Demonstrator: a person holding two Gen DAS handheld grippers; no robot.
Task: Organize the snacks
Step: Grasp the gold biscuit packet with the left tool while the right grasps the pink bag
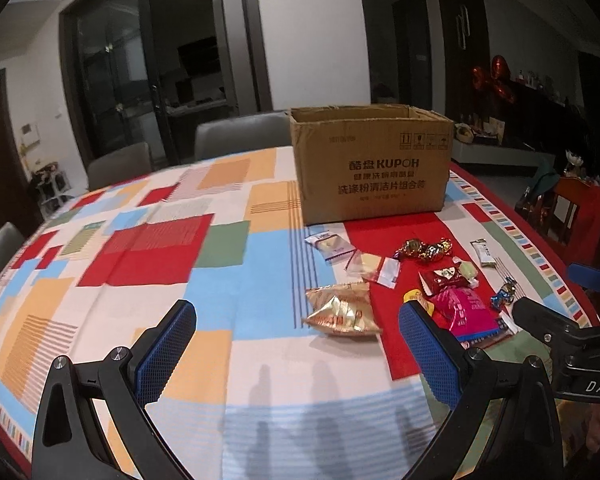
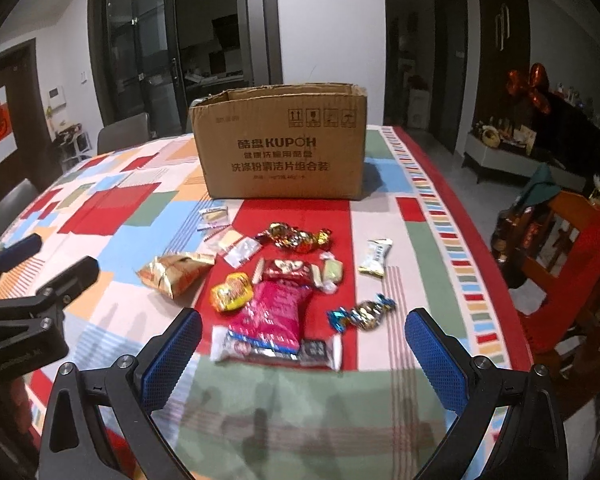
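An open brown cardboard box (image 2: 280, 144) (image 1: 372, 168) stands on the patterned tablecloth, behind a scatter of snacks. Among them lie a gold foil pack (image 2: 176, 272) (image 1: 342, 308), a pink bag (image 2: 272, 316) (image 1: 464, 310), a dark wrapped bar (image 2: 276, 350), a yellow packet (image 2: 232, 292), a red pack (image 2: 286, 270), gold-wrapped candies (image 2: 300, 236) (image 1: 426, 248), a blue-gold candy (image 2: 362, 314) and a white sachet (image 2: 376, 258). My right gripper (image 2: 304, 340) is open just short of the pink bag and bar. My left gripper (image 1: 296, 332) is open, with the gold pack just beyond its fingers.
Grey chairs (image 1: 240, 136) stand along the table's far side, and a red wooden chair (image 2: 572, 256) is at the right edge. Clear packets (image 2: 228, 240) lie near the box. The tablecloth (image 1: 120, 260) left of the snacks is bare.
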